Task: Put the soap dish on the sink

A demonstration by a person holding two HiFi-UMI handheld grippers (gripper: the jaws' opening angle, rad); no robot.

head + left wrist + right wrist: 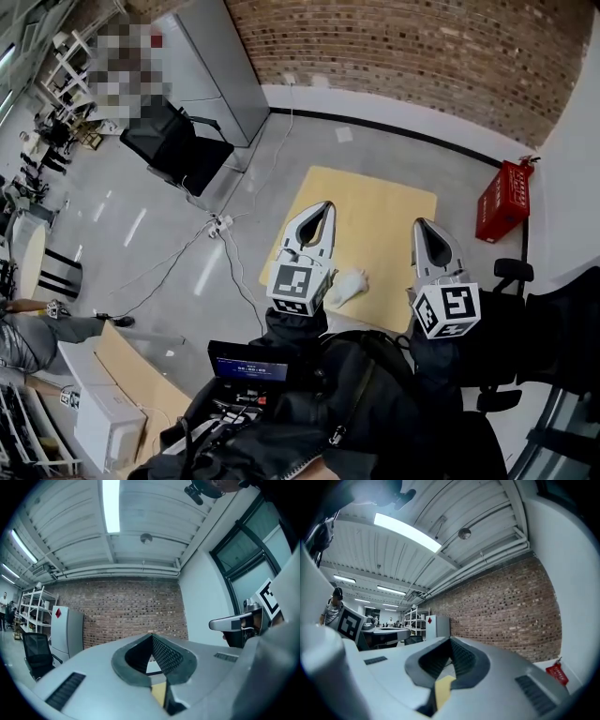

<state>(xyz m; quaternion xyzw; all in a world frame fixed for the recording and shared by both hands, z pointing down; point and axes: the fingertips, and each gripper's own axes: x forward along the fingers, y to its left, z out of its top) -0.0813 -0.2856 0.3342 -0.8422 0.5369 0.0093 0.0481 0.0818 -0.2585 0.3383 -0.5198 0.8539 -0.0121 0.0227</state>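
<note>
currently left gripper point(327, 206) and right gripper point(419, 224) both sit closed and empty above the yellow table point(375, 211).

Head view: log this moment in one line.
left gripper shut, empty | right gripper shut, empty | white object on table, untouched

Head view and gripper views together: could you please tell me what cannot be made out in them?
- Sink: in no view.
- White object on the wooden table: head view, too small, next to the left gripper; soap dish or not, unclear.
- Table's near edge: head view, hidden by the person's dark jacket.
- Tabletop: both gripper views face the brick wall; the shut jaws leave only a sliver of it.
</note>
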